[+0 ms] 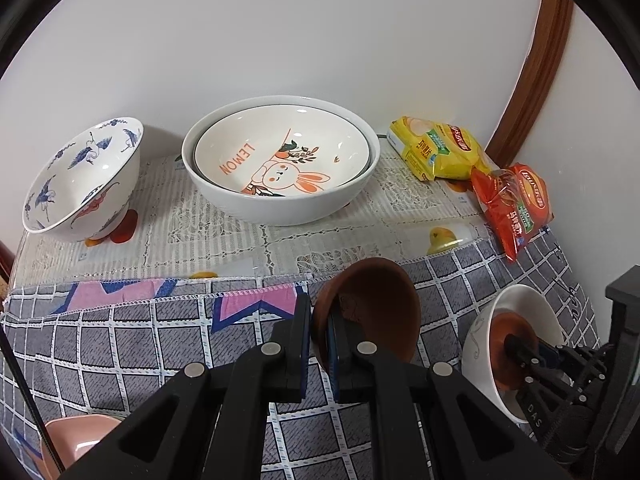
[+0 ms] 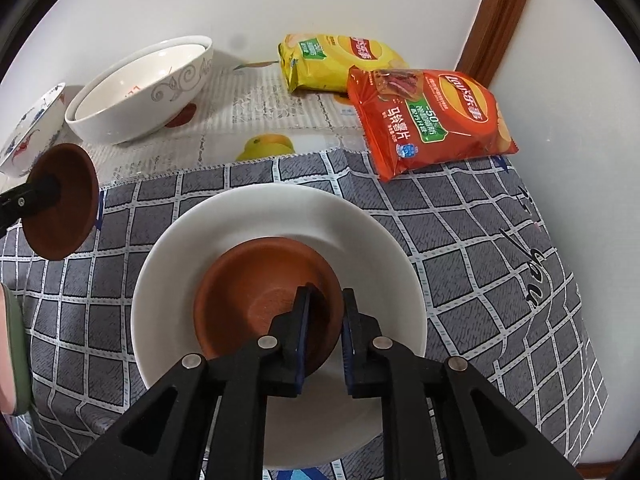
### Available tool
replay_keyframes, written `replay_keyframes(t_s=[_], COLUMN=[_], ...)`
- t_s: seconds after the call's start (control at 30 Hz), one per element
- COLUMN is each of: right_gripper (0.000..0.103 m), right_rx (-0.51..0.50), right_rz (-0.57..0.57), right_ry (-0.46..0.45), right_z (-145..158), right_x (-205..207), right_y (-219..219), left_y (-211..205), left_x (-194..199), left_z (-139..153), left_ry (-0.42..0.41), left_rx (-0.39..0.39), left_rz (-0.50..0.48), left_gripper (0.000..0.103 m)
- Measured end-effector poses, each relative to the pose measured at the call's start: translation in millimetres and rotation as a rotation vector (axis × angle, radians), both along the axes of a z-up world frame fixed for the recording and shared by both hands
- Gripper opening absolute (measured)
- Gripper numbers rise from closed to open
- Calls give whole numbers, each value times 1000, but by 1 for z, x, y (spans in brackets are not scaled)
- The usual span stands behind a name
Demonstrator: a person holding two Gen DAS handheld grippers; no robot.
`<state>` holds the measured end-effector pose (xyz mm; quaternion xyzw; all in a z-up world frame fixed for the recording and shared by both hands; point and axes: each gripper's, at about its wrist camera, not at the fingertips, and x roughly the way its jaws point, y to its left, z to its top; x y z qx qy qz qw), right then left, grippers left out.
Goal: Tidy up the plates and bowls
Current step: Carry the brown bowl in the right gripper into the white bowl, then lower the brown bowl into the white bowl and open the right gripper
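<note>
My left gripper point(image 1: 319, 334) is shut on the rim of a small brown bowl point(image 1: 372, 304) and holds it tilted above the checked cloth; it also shows in the right wrist view point(image 2: 60, 206). My right gripper point(image 2: 323, 322) straddles the rim of a second brown bowl point(image 2: 256, 304) that sits inside a white bowl point(image 2: 180, 264); its jaws stand slightly apart around the rim. The white bowl with the brown one also shows in the left wrist view point(image 1: 516, 300). A rabbit "LEMON" bowl point(image 1: 280, 152) nests in a big white bowl point(image 1: 224, 192).
A blue crane-pattern bowl point(image 1: 80, 176) stands at the back left. A yellow chip bag point(image 2: 336, 60) and a red chip bag point(image 2: 428, 120) lie at the back right by the wall. A pink dish point(image 1: 76, 440) is at the near left.
</note>
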<state>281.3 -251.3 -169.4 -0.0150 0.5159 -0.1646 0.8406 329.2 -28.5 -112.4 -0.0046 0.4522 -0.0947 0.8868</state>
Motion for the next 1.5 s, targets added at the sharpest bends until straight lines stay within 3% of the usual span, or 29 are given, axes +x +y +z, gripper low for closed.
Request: replay_keyframes(t_s=[0.87,1.03,1.33,1.5], right_gripper=[21,25,25,25], right_rx=[-54,-11,164,192], right_rz=[9,-6,-37,-92], right_ry=[66,12,-172,-221], right_z=[-3,12,56,68], right_x=[5,-6,-56,-88], right_y=[6,4,-18,-43], left_y=[2,-1,-11,-20], left_x=[-7,-10,-24,-34], left_z=[13,15,32,40], left_ry=[-8,-13,-66,-46], left_rx=[-34,-30,-5,-60], left_rz=[-22,-28,-30,-54], left_gripper=[8,8,8,8])
